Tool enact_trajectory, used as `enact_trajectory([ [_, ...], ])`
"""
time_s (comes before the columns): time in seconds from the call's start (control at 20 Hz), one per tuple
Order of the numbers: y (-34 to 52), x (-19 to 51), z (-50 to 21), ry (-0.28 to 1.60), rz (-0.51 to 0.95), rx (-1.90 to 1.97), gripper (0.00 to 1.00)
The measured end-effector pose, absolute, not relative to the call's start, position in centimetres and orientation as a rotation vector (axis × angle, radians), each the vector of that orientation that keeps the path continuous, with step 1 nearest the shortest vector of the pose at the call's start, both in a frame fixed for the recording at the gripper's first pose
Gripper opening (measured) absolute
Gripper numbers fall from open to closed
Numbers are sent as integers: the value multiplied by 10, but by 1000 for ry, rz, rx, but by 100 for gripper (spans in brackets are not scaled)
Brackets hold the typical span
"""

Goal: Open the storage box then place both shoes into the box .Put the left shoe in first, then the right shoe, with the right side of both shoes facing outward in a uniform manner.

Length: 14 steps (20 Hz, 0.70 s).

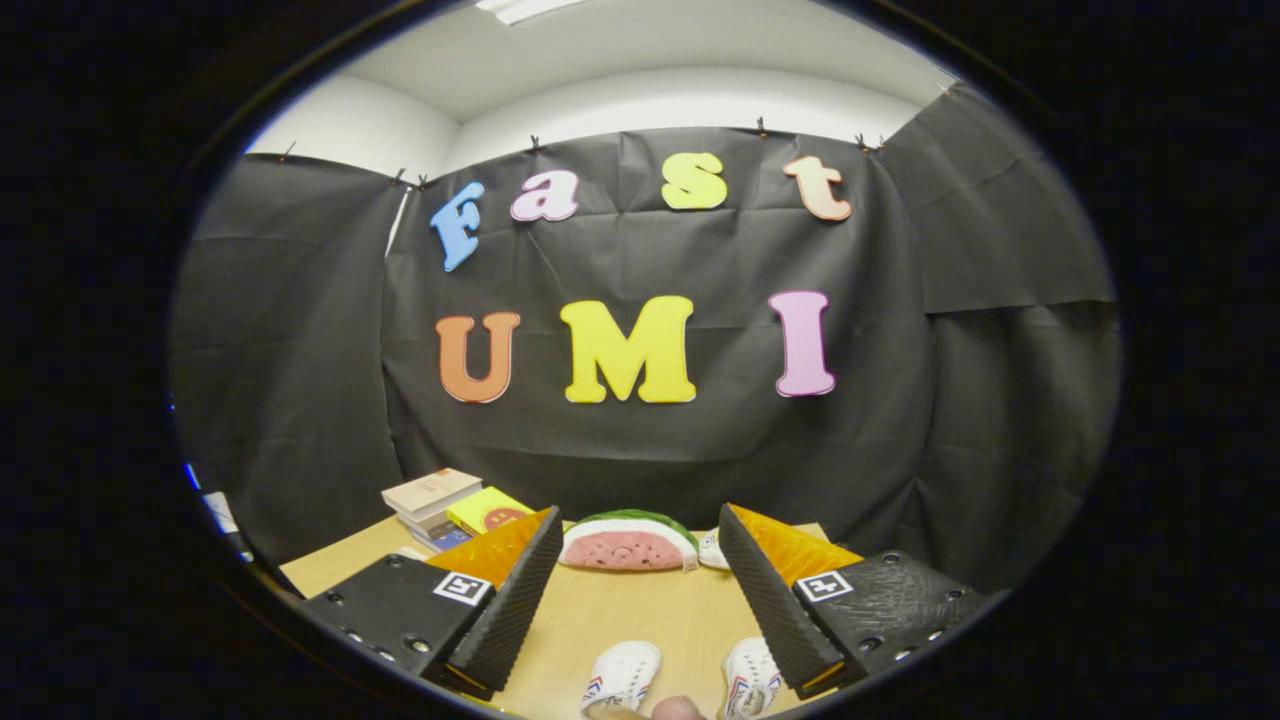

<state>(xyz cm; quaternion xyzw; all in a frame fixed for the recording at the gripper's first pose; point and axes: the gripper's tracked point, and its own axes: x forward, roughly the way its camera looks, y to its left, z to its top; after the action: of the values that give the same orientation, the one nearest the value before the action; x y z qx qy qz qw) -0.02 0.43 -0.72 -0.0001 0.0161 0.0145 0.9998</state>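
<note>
Fingers wide apart, shoes btwn, table bare ahead.

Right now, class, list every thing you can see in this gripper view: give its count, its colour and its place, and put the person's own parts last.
Table: one, light wood, under everything.
Shoes: two, white with red and blue stripes, side by side on the table between the gripper's fingers, one left, one right.
Watermelon-slice toy: one, red with green rind, on the table beyond the fingers.
White object: one, just right of the watermelon toy; too hidden to identify.
Books: a small stack, pale cover on top, a yellow one beside it, at the table's far left.
Gripper: one, black with orange, fingers wide open, holding nothing.
Fingertip: one, at the near edge between the shoes.
</note>
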Motion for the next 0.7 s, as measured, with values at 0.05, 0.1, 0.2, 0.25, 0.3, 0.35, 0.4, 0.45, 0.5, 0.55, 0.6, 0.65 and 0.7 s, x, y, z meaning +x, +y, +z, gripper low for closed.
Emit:
enact_trajectory([
  [0.05, 3, 1, -12, 46, 23, 8, 95],
  [0.1, 1, 2, -15, 58, 19, 18, 95],
  [0.2, -2, 5, -19, 69, 11, 36, 95],
  [0.25, -1, 6, -20, 68, 13, 41, 95],
  [0.3, 0, 7, -20, 66, 16, 42, 95],
  [0.35, 3, 9, -22, 64, 29, 42, 95],
  [0.4, 7, 9, -24, 63, 47, 46, 95],
  [0.45, 12, 10, -26, 66, 64, 52, 95],
  [0.5, 16, 10, -32, 76, 76, 61, 95],
  [0.55, 19, 10, -39, 93, 85, 65, 95],
  [0.6, 24, 9, -47, 116, 91, 67, 95],
  [0.65, 28, 8, -55, 138, 94, 67, 95],
  [0.7, 33, 8, -63, 164, 100, 69, 95],
])
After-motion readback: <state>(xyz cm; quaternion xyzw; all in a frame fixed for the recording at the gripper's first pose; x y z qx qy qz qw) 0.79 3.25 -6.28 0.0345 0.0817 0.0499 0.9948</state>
